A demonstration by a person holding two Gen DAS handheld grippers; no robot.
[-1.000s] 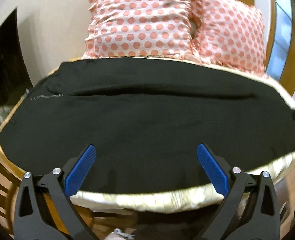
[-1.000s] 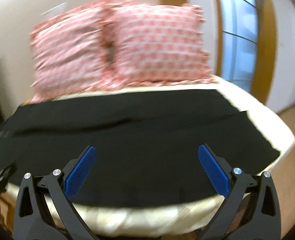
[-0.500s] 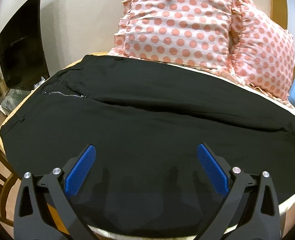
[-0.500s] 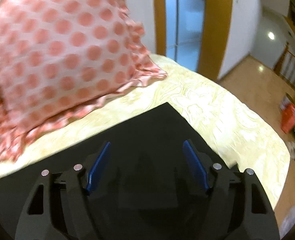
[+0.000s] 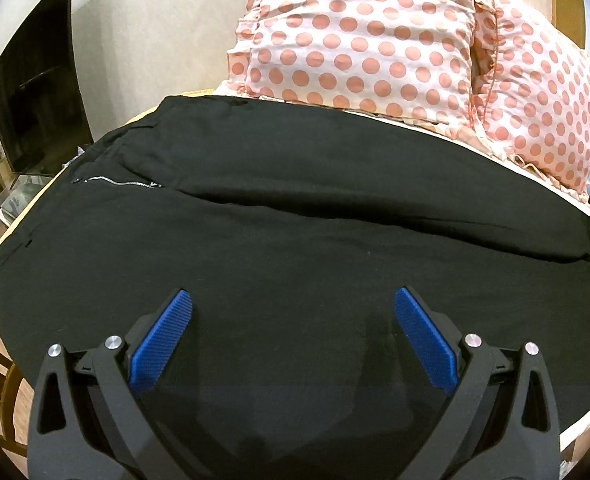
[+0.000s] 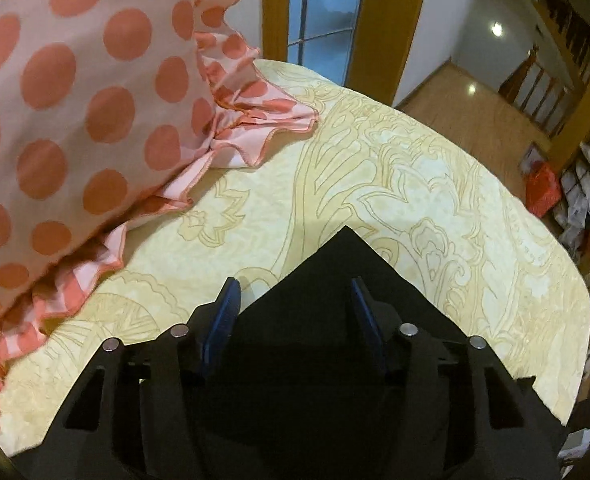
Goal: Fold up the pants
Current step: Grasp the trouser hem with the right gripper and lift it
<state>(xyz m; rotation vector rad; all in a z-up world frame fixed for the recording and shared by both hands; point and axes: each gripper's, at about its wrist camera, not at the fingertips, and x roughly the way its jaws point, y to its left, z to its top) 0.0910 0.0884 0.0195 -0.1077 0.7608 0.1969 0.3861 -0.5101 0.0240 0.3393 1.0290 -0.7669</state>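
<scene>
Black pants [image 5: 295,208] lie spread flat across the bed, with the zipper and waist at the left of the left wrist view. My left gripper [image 5: 293,320] is open and empty, low over the near leg. In the right wrist view a far corner of a pant leg hem [image 6: 343,264] points away on the yellow sheet. My right gripper [image 6: 295,304] is open, its jaws either side of that corner and close above the cloth.
Two pink polka-dot pillows [image 5: 375,40] stand at the head of the bed; one [image 6: 75,100] is close to my right gripper. A yellow patterned sheet [image 6: 435,192] covers the bed. A dark TV [image 5: 35,100] stands at the left. Clutter [image 6: 575,208] lies on the floor at the right.
My left gripper has moved forward and lower over the pants. My right gripper has swung right and forward to the leg's far corner, and its jaws have narrowed.
</scene>
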